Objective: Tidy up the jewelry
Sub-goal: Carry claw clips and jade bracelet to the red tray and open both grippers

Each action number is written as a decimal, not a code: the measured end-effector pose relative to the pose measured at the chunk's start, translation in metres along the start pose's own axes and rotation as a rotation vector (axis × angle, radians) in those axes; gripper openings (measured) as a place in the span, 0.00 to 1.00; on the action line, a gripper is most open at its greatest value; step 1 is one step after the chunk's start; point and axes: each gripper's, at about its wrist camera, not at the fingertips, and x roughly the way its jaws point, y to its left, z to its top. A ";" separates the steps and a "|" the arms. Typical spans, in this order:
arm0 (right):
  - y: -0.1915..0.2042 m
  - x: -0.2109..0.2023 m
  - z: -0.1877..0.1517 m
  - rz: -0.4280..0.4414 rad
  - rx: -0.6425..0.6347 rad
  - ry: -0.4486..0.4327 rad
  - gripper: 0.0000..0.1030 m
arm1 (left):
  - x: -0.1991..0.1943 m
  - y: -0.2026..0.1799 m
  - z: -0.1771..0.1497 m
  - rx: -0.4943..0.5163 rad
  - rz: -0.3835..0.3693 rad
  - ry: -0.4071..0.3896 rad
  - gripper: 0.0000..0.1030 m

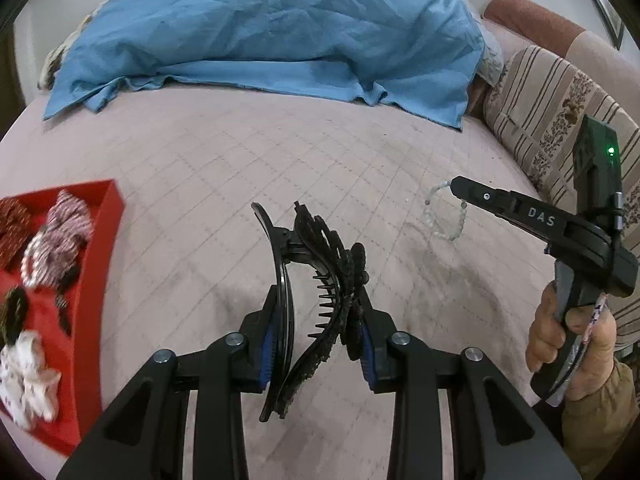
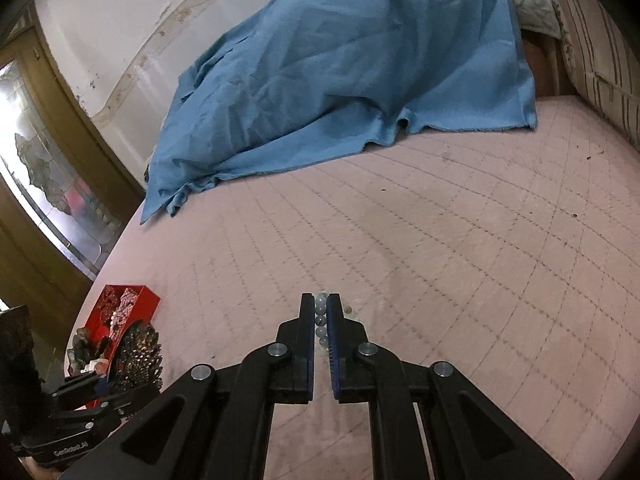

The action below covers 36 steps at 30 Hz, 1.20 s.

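My left gripper (image 1: 318,320) is shut on a large black hair claw clip (image 1: 316,280) with a dark beaded trim, held above the pink quilted bed. My right gripper (image 2: 320,312) is shut on a pale bead bracelet (image 2: 320,320), whose beads sit between the pads. In the left wrist view the right gripper (image 1: 456,186) shows at the right with the bracelet (image 1: 444,216) hanging from its tip above the bed. A red tray (image 1: 100,248) at the left holds several scrunchies and hair pieces. In the right wrist view the tray (image 2: 144,300) is at the lower left behind the clip (image 2: 140,356).
A crumpled blue cloth (image 1: 272,32) covers the back of the bed (image 1: 240,160). A striped pillow (image 1: 560,128) lies at the right. In the right wrist view a wall and a wooden door frame (image 2: 68,120) stand beyond the bed's left edge.
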 end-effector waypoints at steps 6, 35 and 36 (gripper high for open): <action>0.034 -0.016 -0.021 -0.066 -0.075 -0.035 0.06 | -0.034 0.010 -0.020 0.004 0.031 -0.055 0.31; 0.209 -0.065 -0.118 -0.071 -0.365 -0.016 0.07 | -0.105 0.120 -0.094 -0.178 0.116 -0.191 0.32; 0.213 -0.065 -0.119 -0.070 -0.373 -0.016 0.07 | -0.105 0.120 -0.095 -0.181 0.117 -0.193 0.32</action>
